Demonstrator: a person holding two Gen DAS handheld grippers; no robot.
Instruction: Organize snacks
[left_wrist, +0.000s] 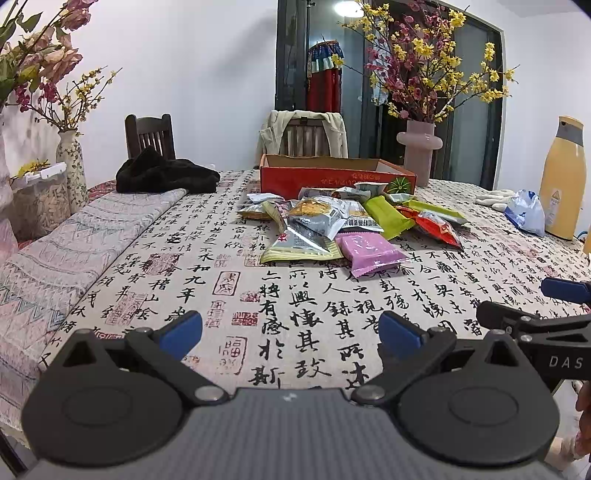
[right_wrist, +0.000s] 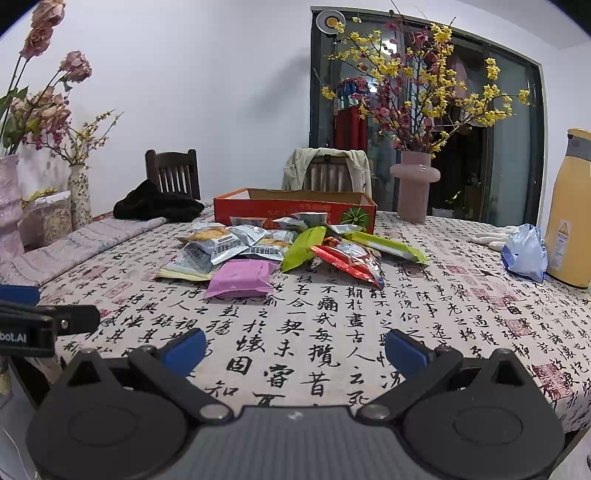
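Starting at the left, a black cloth (left_wrist: 166, 175) was seen bunched at the far side of the calligraphy tablecloth (left_wrist: 207, 266), well clear of the action. The left gripper (left_wrist: 290, 330) was held low over the near edge, its blue fingers (left_wrist: 181, 332) spread wide with nothing between them. Nothing had been picked yet, so the task was judged to be at its very start.

Across the middle, the snack pile (left_wrist: 351, 221) was found heaped just in front of the red box (left_wrist: 332, 173), the far packets touching or nearly touching its front wall. The purple packet (right_wrist: 240, 277) was lying nearest, flat and partly tucked under a silver packet (right_wrist: 218, 240); the green packet (right_wrist: 303, 247) and the red packet (right_wrist: 351, 262) were fanned out to its right.

Further right, the right gripper (right_wrist: 295, 350) was likewise held spread and empty, well short of the pile.

For a clean first pick, the purple packet could be taken by its exposed near edge and lifted gently, so the slippery neighbours were not dragged along, and the box, probably the intended home, was left undisturbed.
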